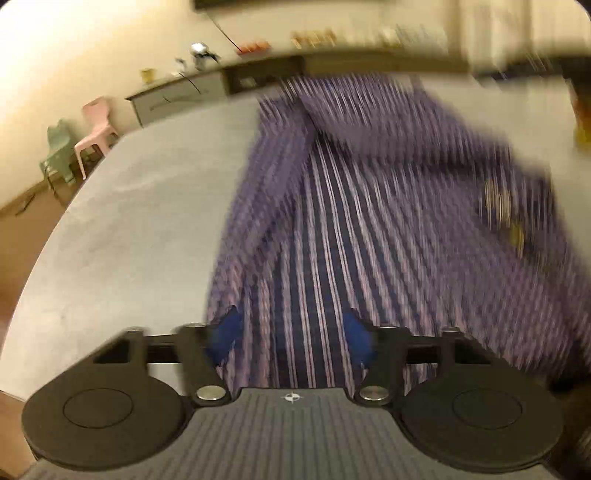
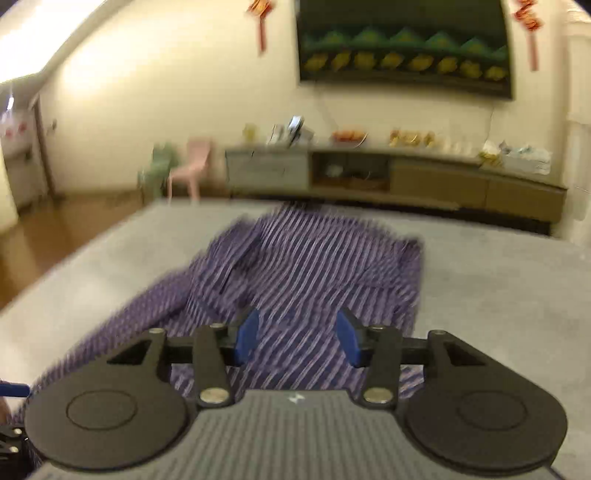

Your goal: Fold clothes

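A: What is lying in front of both cameras?

B: A purple striped shirt (image 2: 306, 280) is lying spread on the grey counter (image 2: 498, 295). In the right wrist view it is sitting near the middle of the surface, partly folded over itself, with one part trailing toward the lower left. In the left wrist view the same shirt (image 1: 369, 221) is filling the centre and right of the picture, and bare counter (image 1: 129, 229) is showing to its left. Both views are blurring, so the finer folds are hard to tell.

A: And what are the grippers doing?

B: The left gripper (image 1: 291, 334) is hanging just over the near edge of the cloth, its blue pads (image 1: 227, 332) standing apart. Cloth is showing through the gap, but the pads are not pressing on it. The right gripper (image 2: 297, 338) is sitting the same way, its blue pads (image 2: 247, 338) parted over the striped fabric and gripping nothing.

A: Anything around the counter?

B: A long low cabinet (image 2: 406, 177) is running along the far wall, cluttered with small items too blurred to name. A pink chair (image 2: 192, 166) and a green chair (image 2: 159, 170) are standing to its left. A dark framed picture (image 2: 402, 44) is hanging above, with red ornaments (image 2: 260, 18) at its sides.
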Demonstrator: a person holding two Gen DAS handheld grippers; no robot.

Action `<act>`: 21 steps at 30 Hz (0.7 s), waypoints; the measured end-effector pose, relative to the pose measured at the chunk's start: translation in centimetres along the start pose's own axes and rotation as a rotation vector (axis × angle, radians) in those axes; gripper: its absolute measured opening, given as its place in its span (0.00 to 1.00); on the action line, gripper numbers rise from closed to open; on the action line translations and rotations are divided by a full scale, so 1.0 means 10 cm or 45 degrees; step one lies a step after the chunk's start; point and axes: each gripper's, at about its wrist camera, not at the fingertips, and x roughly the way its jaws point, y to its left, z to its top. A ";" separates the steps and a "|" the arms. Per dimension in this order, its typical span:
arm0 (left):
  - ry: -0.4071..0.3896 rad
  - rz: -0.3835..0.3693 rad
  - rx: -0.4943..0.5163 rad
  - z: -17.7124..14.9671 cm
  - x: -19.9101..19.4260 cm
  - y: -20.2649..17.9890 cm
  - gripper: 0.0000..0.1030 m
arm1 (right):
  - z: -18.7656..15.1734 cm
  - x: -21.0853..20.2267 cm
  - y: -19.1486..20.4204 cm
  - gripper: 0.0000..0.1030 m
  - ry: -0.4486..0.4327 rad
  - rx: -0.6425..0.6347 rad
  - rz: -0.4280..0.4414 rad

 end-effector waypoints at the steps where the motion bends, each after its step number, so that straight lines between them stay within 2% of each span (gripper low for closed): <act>1: 0.008 -0.022 -0.010 -0.06 -0.04 -0.01 0.40 | -0.01 0.06 -0.07 0.45 0.036 0.038 -0.015; 3: 0.023 -0.067 -0.029 -0.18 -0.12 -0.02 0.40 | -0.02 0.13 -0.35 0.47 0.085 0.176 -0.054; 6: 0.000 -0.135 -0.042 -0.32 -0.35 0.03 0.40 | -0.10 0.02 -1.07 0.56 0.067 0.571 -0.042; 7: -0.045 -0.120 -0.023 -0.32 -0.41 0.04 0.43 | -0.16 -0.03 -1.32 0.57 0.057 0.712 -0.025; 8: -0.095 -0.072 0.010 -0.31 -0.43 0.05 0.53 | -0.23 -0.06 -1.46 0.59 0.061 0.784 -0.014; 9: -0.096 -0.019 0.033 -0.31 -0.37 0.07 0.59 | -0.30 -0.09 -1.59 0.63 0.066 0.856 -0.003; 10: -0.090 0.035 0.054 -0.31 -0.30 0.09 0.64 | -0.36 -0.07 -1.59 0.66 0.092 0.859 0.021; 11: -0.083 0.089 0.075 -0.31 -0.23 0.11 0.63 | -0.42 -0.05 -1.59 0.69 0.118 0.862 0.045; 13: -0.052 0.094 0.103 -0.34 -0.08 0.09 0.62 | -0.48 0.10 -1.51 0.70 0.191 0.832 0.125; 15: -0.053 0.044 0.114 -0.35 -0.11 0.05 0.36 | -0.53 0.27 -1.40 0.70 0.254 0.796 0.154; 16: -0.024 -0.015 0.096 -0.35 -0.12 0.04 0.18 | -0.54 0.34 -1.35 0.69 0.277 0.784 0.144; 17: 0.010 -0.079 0.075 -0.33 -0.13 0.02 0.17 | -0.55 0.40 -1.30 0.64 0.299 0.773 0.134; 18: 0.037 -0.153 0.060 -0.35 -0.16 0.01 0.17 | -0.57 0.48 -1.30 0.49 0.320 0.787 0.131; 19: 0.046 -0.190 0.067 -0.36 -0.21 -0.02 0.17 | -0.59 0.54 -1.30 0.41 0.333 0.808 0.147; 21: -0.009 -0.212 0.076 -0.26 -0.37 -0.04 0.17 | -0.59 0.53 -1.28 0.15 0.311 0.802 0.154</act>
